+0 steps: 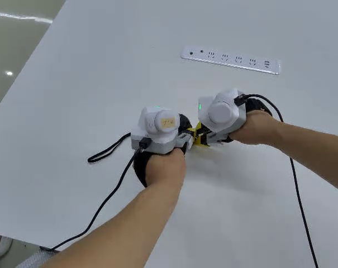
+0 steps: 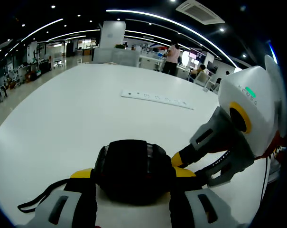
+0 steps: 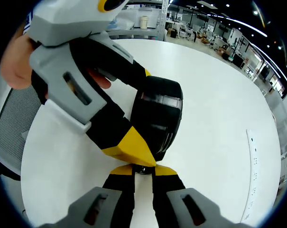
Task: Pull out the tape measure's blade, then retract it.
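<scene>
the tape [image 3: 158, 114] sits on the table [image 1: 101, 72] between the two grippers, just in front of the person. the left gripper [image 2: 132, 173] is part open, its jaws clamped on either side of the black case. the right gripper [image 3: 143, 170] has its jaws drawn almost together at the case mouth, apparently on the hook [image 3: 142, 172] of the blade; the hook is too small to confirm. no blade length shows yet.

step in hand: start the pull.
- keep the left gripper firm on the case and hold the case down on the table.
- confirm the right jaws have the hook before moving.
- draw the right gripper straight away from the mouth, in line with the blade slot, without twisting or lifting.
- avoid the power strip [image 1: 230, 60] further back.

orientation: the case mouth faces the right gripper. the strap [image 1: 107, 151] trails from the opposite end, towards the person's left. the blade's long axis should therefore run left to right across the table.
</scene>
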Demonstrator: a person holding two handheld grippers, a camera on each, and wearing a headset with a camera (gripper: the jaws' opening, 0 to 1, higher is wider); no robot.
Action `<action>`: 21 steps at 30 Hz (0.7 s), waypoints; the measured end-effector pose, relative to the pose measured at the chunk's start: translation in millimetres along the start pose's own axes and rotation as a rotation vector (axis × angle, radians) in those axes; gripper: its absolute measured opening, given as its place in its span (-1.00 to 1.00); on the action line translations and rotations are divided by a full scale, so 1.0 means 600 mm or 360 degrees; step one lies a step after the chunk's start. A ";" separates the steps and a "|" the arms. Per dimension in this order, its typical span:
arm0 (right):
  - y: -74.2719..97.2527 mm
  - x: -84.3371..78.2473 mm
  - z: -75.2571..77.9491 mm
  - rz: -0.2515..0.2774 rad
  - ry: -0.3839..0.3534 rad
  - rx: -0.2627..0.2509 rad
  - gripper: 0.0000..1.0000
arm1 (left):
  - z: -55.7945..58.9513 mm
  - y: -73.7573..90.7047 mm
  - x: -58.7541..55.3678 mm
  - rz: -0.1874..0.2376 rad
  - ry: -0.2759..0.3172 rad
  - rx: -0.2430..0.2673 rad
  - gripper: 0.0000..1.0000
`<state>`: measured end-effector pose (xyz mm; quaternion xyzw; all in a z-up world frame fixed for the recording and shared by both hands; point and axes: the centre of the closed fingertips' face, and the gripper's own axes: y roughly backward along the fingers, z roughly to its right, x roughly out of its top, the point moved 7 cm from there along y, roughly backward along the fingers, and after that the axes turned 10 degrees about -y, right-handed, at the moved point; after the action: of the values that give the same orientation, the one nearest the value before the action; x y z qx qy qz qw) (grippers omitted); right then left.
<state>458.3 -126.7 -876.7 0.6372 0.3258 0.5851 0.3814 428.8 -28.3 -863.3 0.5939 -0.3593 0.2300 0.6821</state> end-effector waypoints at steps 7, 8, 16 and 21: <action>-0.002 0.002 -0.001 0.0019 0.0033 -0.0008 -0.75 | -0.001 0.001 0.000 0.0001 0.0003 -0.0001 0.18; -0.002 0.002 -0.001 0.0019 0.0034 -0.0008 -0.75 | -0.001 0.001 0.000 0.0001 0.0004 -0.0002 0.18; -0.002 0.005 -0.002 0.0014 0.0026 -0.0016 -0.75 | -0.001 0.001 0.000 0.0003 0.0010 -0.0002 0.18; -0.003 0.005 -0.003 0.0016 0.0014 -0.0021 -0.75 | -0.001 0.001 0.000 0.0004 0.0011 -0.0001 0.18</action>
<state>456.9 -123.4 -876.7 0.6338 0.3204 0.5919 0.3812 428.4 -27.8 -862.9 0.5924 -0.3577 0.2327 0.6833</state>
